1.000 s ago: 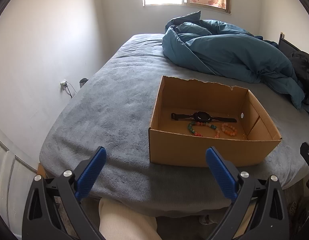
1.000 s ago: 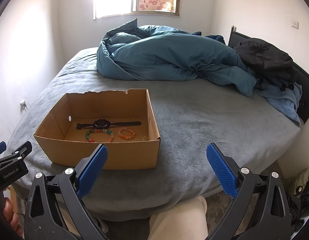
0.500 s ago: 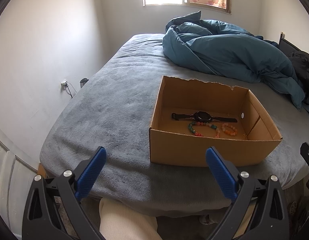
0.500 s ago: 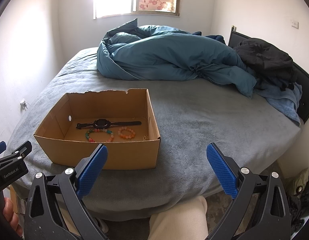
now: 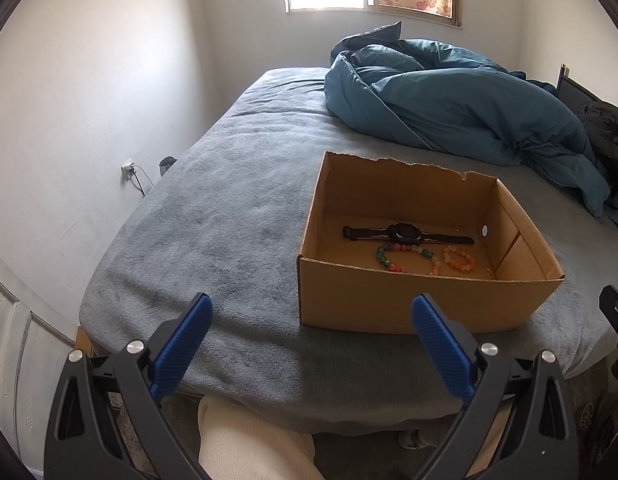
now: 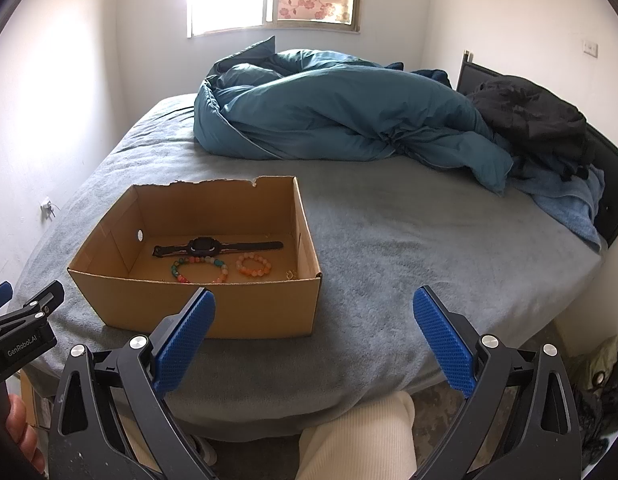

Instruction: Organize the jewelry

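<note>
An open cardboard box point(image 5: 409, 304) point(image 6: 237, 304) rests on the grey bed near its front edge. Inside lie a black watch point(image 5: 405, 234) point(image 6: 205, 246), a multicoloured bead bracelet point(image 5: 405, 258) point(image 6: 199, 270) and a smaller orange bead bracelet point(image 5: 459, 260) point(image 6: 253, 264). A small gold piece point(image 6: 291, 274) sits in the box's right front corner. My left gripper point(image 5: 309, 316) stands open in front of the box, off its left corner, with nothing between its blue pads. My right gripper point(image 6: 313, 308) is open too, off the box's right corner, and holds nothing.
A crumpled teal duvet point(image 6: 341, 120) fills the back of the bed, with a black jacket point(image 6: 529, 116) and a blue towel point(image 6: 565, 200) at the right by the headboard. The grey bedcover point(image 6: 409, 240) is flat to the box's right. A person's cream-clad leg point(image 6: 357, 440) shows below.
</note>
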`<action>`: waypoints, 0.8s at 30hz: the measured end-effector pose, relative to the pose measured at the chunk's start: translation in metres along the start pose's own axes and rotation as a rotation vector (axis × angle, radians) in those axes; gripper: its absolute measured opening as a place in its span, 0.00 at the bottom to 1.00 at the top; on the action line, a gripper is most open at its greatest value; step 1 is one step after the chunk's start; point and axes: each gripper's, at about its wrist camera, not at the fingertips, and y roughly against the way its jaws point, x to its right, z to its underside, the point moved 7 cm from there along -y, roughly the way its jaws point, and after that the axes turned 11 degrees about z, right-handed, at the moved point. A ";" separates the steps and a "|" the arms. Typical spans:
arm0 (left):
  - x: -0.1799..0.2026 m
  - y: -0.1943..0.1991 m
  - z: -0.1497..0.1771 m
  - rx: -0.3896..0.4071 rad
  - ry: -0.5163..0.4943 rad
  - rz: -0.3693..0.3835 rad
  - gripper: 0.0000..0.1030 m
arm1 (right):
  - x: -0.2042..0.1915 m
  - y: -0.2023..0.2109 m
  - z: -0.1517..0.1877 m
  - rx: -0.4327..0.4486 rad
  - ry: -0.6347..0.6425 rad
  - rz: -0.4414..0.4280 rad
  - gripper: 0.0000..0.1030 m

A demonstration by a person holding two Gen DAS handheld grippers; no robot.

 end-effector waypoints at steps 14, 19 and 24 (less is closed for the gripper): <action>-0.001 0.000 0.000 0.003 -0.001 0.002 0.95 | -0.001 0.000 0.001 0.000 -0.001 0.000 0.92; -0.001 0.001 -0.001 0.004 -0.001 0.001 0.95 | -0.001 0.000 0.000 0.001 -0.001 -0.001 0.92; -0.001 0.001 -0.001 0.003 -0.001 0.001 0.95 | -0.001 0.000 0.000 0.001 0.000 0.001 0.92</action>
